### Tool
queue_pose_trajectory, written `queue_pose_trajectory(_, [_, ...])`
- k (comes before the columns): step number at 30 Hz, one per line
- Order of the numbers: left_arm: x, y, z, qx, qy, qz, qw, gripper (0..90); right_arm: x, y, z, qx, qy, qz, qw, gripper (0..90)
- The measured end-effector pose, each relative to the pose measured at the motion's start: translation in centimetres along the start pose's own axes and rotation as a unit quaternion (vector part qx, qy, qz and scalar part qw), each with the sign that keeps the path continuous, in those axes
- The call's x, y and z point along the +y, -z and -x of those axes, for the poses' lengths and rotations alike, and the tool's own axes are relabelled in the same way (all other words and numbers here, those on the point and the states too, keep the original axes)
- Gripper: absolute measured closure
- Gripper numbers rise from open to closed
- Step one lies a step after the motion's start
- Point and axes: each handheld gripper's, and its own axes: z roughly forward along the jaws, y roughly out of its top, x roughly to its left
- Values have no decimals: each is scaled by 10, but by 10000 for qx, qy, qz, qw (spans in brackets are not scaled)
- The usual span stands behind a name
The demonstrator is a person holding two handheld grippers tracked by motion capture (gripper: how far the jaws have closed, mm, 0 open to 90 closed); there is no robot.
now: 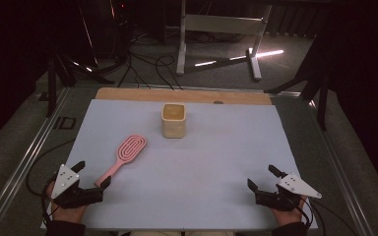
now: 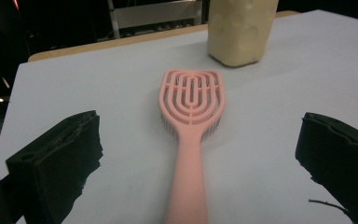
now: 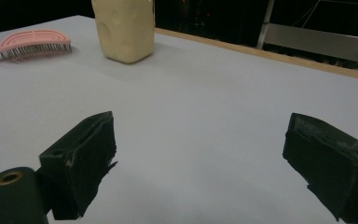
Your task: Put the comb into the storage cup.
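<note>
A pink hairbrush (image 2: 192, 126) lies bristles-down between the left hand-held gripper's (image 2: 200, 154) wide-apart jaws, cream container (image 2: 240, 29) beyond

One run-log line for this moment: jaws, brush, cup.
left gripper: jaws open, astride brush handle, not gripping | right gripper: jaws open, nothing between | pink hairbrush: flat on mat | cream cup: upright behind brush

I hold the left gripper (image 1: 91, 173) low at the near left, jaws spread wide; my right gripper (image 1: 263, 177) mirrors it at the near right, equally agape.
</note>
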Motion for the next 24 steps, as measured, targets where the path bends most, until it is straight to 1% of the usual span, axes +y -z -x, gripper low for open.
queue_pose_trajectory(3, [0,-1,1,7,-16,10,10000,8,-1,-1,0,35,-56,16,10000,91])
queue_pose_trajectory(9, [-1,0,0,20,-15,22,10000,8,-1,-3,-1,50,-41,17,10000,91])
queue_pose_trajectory(14, [-2,-1,0,23,-4,18,10000,8,-2,-3,-1,-3,-34,59,10000,91])
queue_pose_trajectory(18, [0,-2,-1,65,-43,-14,10000,11,-3,-5,-1,-52,-15,102,9999,91])
queue_pose_trajectory(19, [2,-1,-3,75,25,-15,10000,11,-3,-5,-1,-49,-20,90,9999,91])
queue_pose_trajectory(20, [2,-1,-3,75,25,-15,10000,11,-3,-6,-2,-49,-14,84,10000,91])
queue_pose_trajectory(21, [6,0,-4,74,80,34,9999,11,-3,-6,-2,-48,3,81,10000,91])
queue_pose_trajectory(22, [8,0,-4,84,84,33,9999,11,-3,-6,-2,-61,41,83,9999,91])
queue_pose_trajectory(24, [9,0,-4,82,89,43,9999,11,-3,-4,-2,-81,21,104,9999,91])
